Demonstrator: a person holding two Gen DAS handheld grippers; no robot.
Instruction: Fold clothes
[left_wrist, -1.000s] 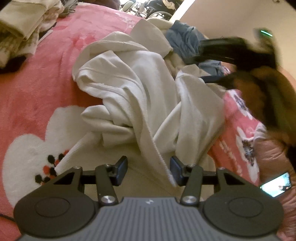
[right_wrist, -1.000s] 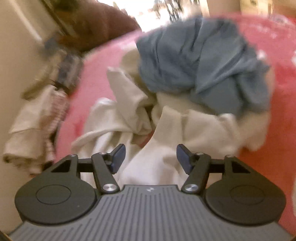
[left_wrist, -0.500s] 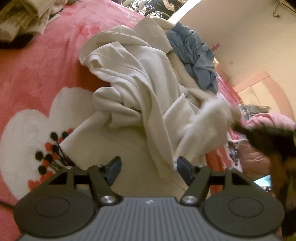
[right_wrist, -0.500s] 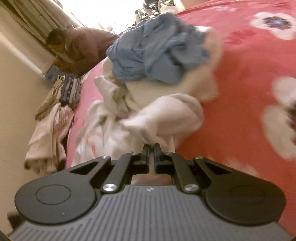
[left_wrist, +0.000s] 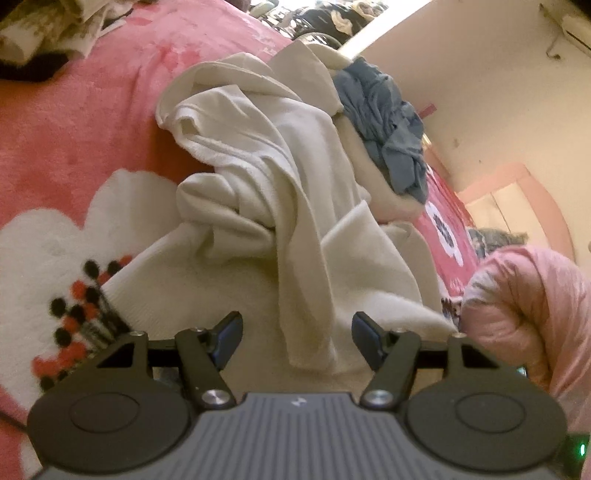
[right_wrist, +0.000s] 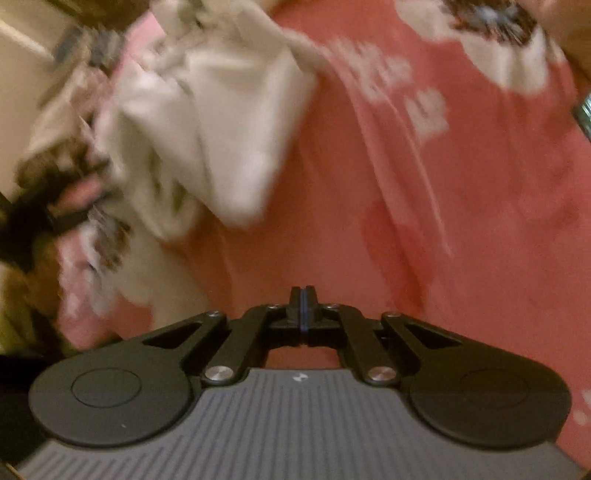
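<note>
A crumpled cream garment (left_wrist: 280, 192) lies on the pink flowered blanket (left_wrist: 74, 122). A blue garment (left_wrist: 384, 125) is heaped on its far end. My left gripper (left_wrist: 297, 328) hovers low over the cream garment's near hem. Its jaws are apart and closing, a hanging fold of the cloth lies between them, and the pads do not press it. In the blurred right wrist view, my right gripper (right_wrist: 303, 295) is shut with nothing between its pads, over bare blanket (right_wrist: 424, 221). The cream garment (right_wrist: 221, 129) lies up and to its left.
More clothes are piled at the blanket's far left (left_wrist: 44, 29). A pink quilted bulk (left_wrist: 528, 314) crowds the left gripper's right side. A cream wall (left_wrist: 498, 92) rises beyond the bed. A phone's edge (right_wrist: 585, 110) shows at the right. A dark blurred shape (right_wrist: 55, 214) sits at the left.
My right gripper shut and swept off the clothes pile to bare blanket, and it no longer shows in the left wrist view. The left gripper edged closer to the cream hem.
</note>
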